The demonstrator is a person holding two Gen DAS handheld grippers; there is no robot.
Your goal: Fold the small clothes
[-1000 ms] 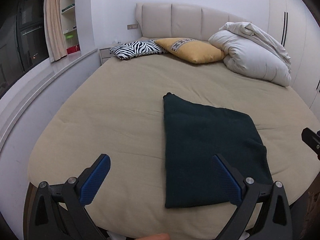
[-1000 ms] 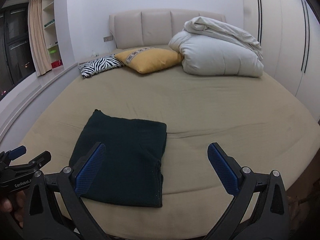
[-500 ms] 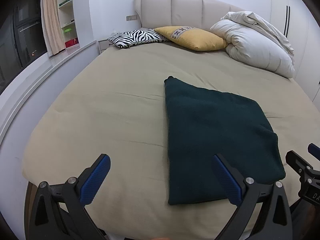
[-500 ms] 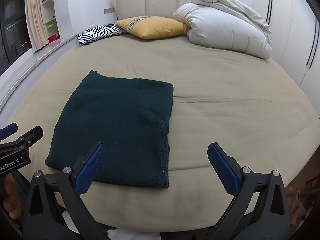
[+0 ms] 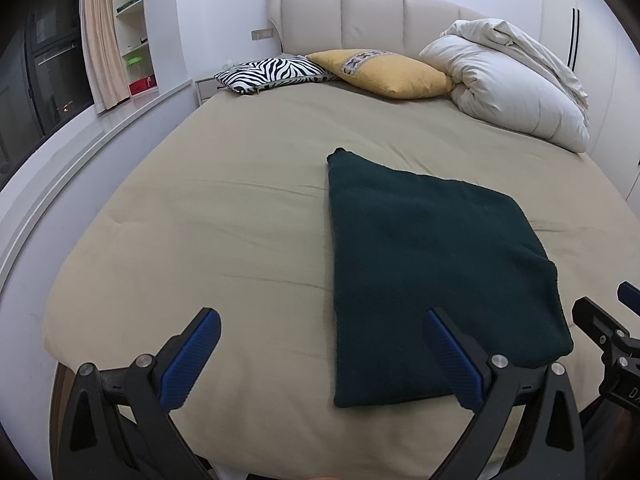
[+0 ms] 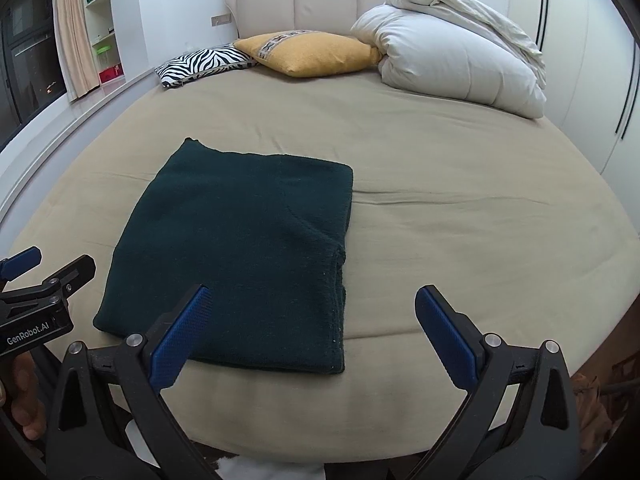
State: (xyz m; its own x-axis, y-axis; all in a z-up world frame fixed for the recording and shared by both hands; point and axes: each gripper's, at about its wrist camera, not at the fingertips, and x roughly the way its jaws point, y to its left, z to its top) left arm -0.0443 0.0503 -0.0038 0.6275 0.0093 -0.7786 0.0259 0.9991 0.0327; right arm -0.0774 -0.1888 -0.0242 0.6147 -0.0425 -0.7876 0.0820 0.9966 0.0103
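Note:
A dark green knitted garment lies folded into a flat rectangle on the beige bed, near its front edge. It also shows in the right wrist view. My left gripper is open and empty, held above the front edge of the bed, just left of the garment's near corner. My right gripper is open and empty, above the garment's near right corner. Each gripper shows at the edge of the other's view: the right gripper and the left gripper.
A zebra pillow, a yellow pillow and a bundled white duvet lie by the headboard. A white ledge runs along the bed's left side. Wardrobe doors stand at the right.
Both grippers have moved forward and lower toward the bed, so the garment looks larger and nearer. Both stay open. The garment has not moved.

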